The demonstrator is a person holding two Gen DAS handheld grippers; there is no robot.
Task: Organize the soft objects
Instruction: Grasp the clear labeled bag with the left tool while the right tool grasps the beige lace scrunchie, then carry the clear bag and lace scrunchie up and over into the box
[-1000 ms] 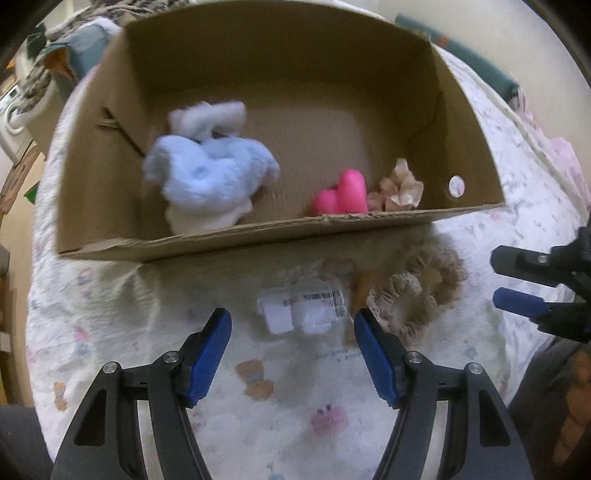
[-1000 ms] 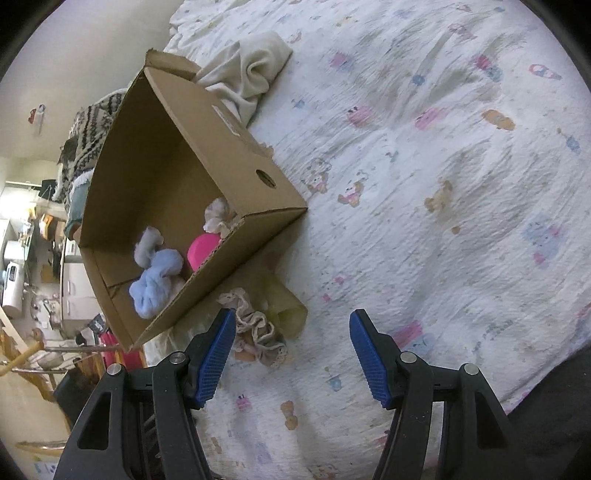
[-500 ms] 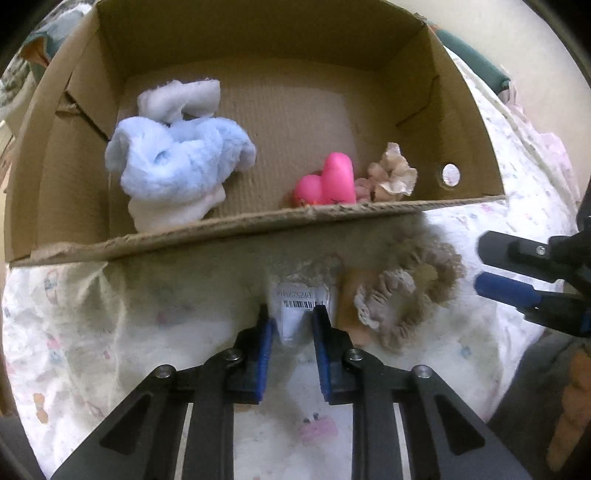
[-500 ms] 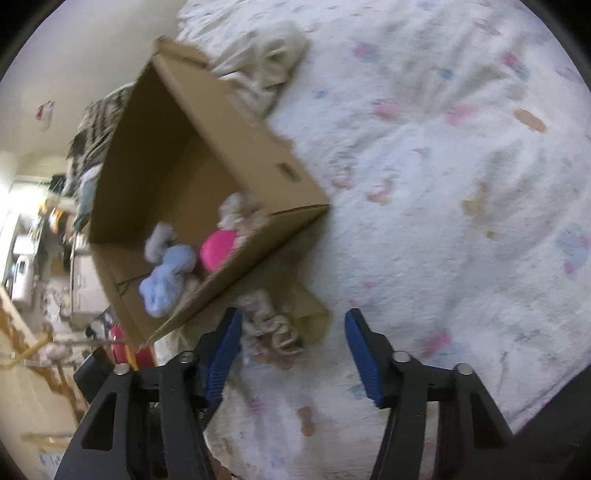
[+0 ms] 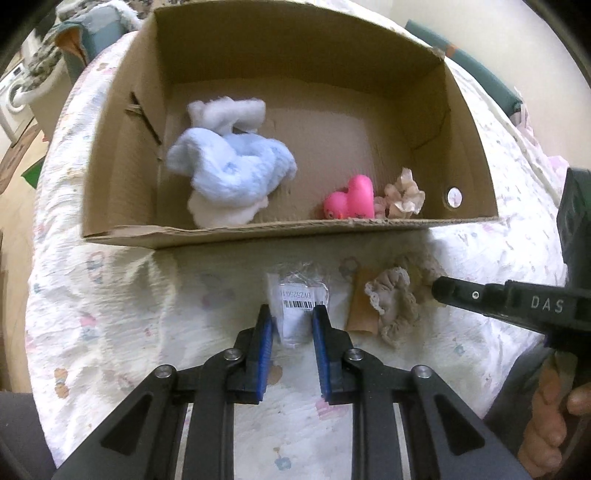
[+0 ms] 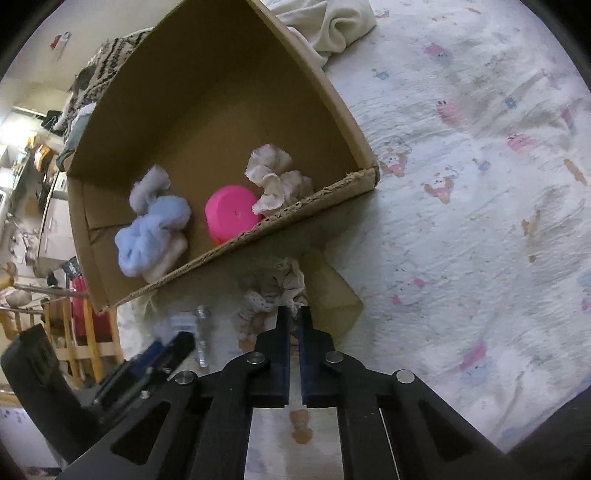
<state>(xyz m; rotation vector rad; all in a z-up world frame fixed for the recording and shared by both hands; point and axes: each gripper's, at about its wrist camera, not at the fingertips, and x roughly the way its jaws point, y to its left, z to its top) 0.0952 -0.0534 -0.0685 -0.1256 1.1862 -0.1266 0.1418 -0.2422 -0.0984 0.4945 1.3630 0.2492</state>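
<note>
A cardboard box [image 5: 122, 155] lies open on the bed, holding a blue fluffy cloth [image 5: 229, 173], a pink heart toy [image 5: 351, 201] and a beige scrunchie [image 5: 404, 194]. In front of it lie a clear plastic bag with a barcode label [image 5: 299, 302] and a lace scrunchie [image 5: 393, 302] on a tan card [image 5: 360, 310]. My left gripper [image 5: 291, 319] is shut on the near end of the plastic bag. My right gripper [image 6: 293, 314] is shut on the edge of the lace scrunchie [image 6: 275, 291]; it also shows in the left wrist view [image 5: 443, 291].
The bedsheet [image 6: 480, 184] has a cartoon print. A cream cloth [image 6: 332, 22] lies behind the box [image 6: 343, 110]. Wooden furniture and clutter [image 6: 44, 295] stand beyond the bed's left edge.
My left gripper closed on the plastic bag. My right gripper moved in toward the lace scrunchie and closed on it.
</note>
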